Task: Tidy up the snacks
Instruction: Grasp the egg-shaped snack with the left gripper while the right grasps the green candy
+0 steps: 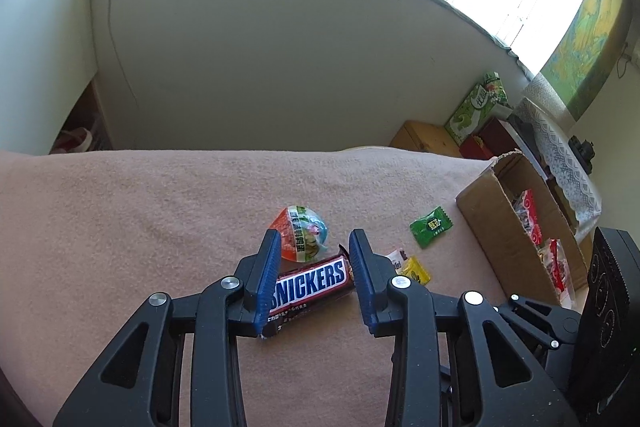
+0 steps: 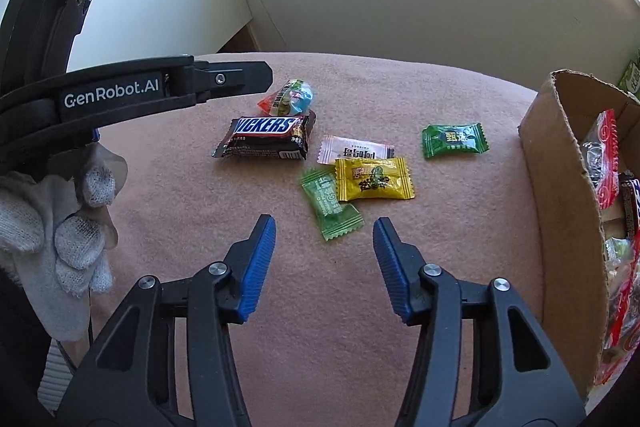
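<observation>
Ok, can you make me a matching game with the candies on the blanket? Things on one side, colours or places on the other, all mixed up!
Things:
1. Snickers bar
2. flat candy beside the white packet
3. candy lying alone near the box
4. cardboard box

Clues:
A. dark green wrapper
B. already holds red snack packets
C. brown wrapper, right in front of the left gripper
D. yellow wrapper

Pairs: 1-C, 2-D, 3-A, 4-B
</observation>
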Tool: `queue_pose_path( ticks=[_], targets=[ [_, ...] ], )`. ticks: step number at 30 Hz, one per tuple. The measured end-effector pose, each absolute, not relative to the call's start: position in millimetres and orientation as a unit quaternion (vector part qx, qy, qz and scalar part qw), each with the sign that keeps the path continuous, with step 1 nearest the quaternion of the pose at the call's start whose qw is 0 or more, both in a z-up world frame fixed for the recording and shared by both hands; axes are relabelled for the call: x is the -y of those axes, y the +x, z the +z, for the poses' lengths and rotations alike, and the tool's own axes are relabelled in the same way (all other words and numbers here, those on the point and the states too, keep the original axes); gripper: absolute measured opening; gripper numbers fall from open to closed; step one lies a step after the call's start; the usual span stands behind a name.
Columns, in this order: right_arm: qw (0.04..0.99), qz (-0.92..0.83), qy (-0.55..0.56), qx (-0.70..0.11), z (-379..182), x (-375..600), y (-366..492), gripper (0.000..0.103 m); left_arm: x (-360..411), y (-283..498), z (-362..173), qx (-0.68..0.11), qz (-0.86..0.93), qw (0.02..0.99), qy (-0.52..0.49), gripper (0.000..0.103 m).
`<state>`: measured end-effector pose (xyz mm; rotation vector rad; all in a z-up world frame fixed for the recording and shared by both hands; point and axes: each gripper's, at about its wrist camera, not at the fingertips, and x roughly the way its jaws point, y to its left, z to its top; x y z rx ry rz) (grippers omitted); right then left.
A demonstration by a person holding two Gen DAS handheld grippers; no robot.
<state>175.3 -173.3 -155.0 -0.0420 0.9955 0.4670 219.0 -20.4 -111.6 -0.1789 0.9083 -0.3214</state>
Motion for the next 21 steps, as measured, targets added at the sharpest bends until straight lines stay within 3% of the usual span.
queue_pose_path(
  ticks=[4, 7, 12, 21],
  targets=[
    [0.849, 0.220, -0.029, -0.480, -163, 168, 186, 0.053, 26, 227, -120, -0.445, -0.155, 0.879, -0.077, 0.034],
    [0.849, 0.223, -0.039, -0.478, -165, 163, 192, 0.053, 29, 233, -125, -0.450, -0.152, 0.877, -0.066, 0.043],
    [0.849, 0.229, -0.045, -0.474, -166, 154, 198, 0.053, 31, 239, -132, -0.456, -0.146, 0.876, -0.058, 0.043],
    [0.855, 0.216, -0.103, -0.460, -167, 137, 192, 0.033, 32, 239, -142, -0.457, -0.143, 0.876, -0.053, 0.040]
  ],
)
